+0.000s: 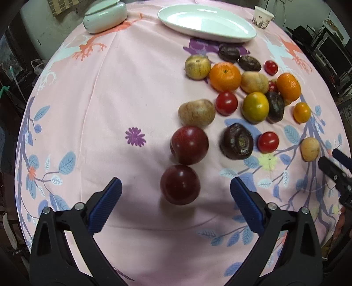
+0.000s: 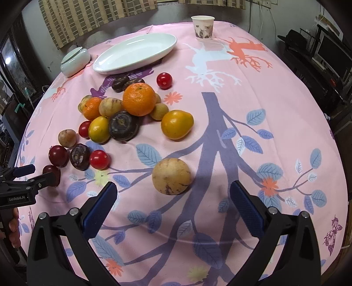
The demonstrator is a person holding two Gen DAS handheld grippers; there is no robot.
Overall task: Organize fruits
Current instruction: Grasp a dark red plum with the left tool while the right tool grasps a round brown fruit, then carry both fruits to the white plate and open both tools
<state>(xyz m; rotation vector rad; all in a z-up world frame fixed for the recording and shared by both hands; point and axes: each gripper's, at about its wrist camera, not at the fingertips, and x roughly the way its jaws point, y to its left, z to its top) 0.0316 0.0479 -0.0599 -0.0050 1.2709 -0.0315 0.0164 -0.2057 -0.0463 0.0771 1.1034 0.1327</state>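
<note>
Several fruits lie loose on the pink cloth: oranges (image 1: 224,76), red tomatoes (image 1: 226,103), dark purple fruits (image 1: 237,141) and tan ones (image 1: 196,113). My left gripper (image 1: 176,187) is open, with a dark red plum (image 1: 180,184) between its blue pads (image 1: 246,204), untouched, and a second plum (image 1: 189,145) just beyond. My right gripper (image 2: 172,193) is open too, and a tan fruit (image 2: 171,176) lies just ahead of its fingertips. The fruit pile (image 2: 136,102) sits to its upper left. In the right wrist view the left gripper (image 2: 33,173) shows around the plum (image 2: 51,175).
A white oval plate (image 1: 206,23) (image 2: 135,52) stands at the far side of the table. A pale green lidded jar (image 1: 105,16) (image 2: 75,59) is to its left, a paper cup (image 1: 263,16) (image 2: 202,26) to its right. A hand (image 2: 13,228) holds the left gripper's handle.
</note>
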